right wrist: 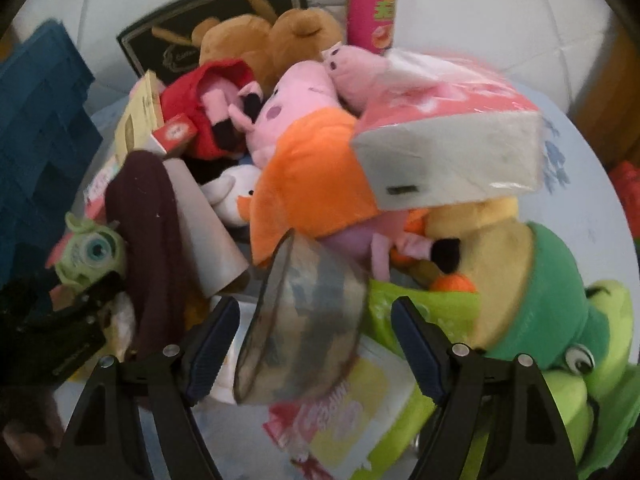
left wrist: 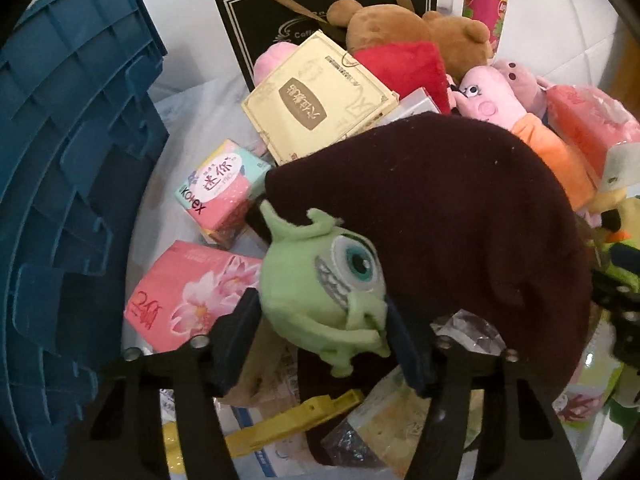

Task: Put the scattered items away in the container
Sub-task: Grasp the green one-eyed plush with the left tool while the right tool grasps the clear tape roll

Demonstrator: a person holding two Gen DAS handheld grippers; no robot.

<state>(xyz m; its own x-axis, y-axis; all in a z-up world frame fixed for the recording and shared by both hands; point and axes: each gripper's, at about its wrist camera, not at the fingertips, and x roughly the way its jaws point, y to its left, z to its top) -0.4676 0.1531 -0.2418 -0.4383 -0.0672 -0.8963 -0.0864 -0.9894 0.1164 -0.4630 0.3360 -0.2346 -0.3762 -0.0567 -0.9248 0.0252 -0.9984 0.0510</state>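
Observation:
My left gripper (left wrist: 320,334) is shut on a green one-eyed plush monster (left wrist: 332,280), its fingers pressing both sides of the toy. The toy rests against a dark maroon knit hat (left wrist: 460,220). The blue crate (left wrist: 68,200) stands at the left. In the right wrist view the monster (right wrist: 90,256) shows at the left with the left gripper (right wrist: 76,312) on it. My right gripper (right wrist: 316,344) is open around a clear plastic cup-like container (right wrist: 304,320) lying on its side; the fingers stand apart from it.
The table holds a pile: pink tissue packs (left wrist: 192,296), a Kotex pack (left wrist: 218,192), a cream box (left wrist: 320,96), a black box (left wrist: 256,16), brown bear (left wrist: 400,24), pink pig plushes (right wrist: 304,104), a green frog plush (right wrist: 580,352), a snack tube (right wrist: 372,4), a yellow clip (left wrist: 288,420).

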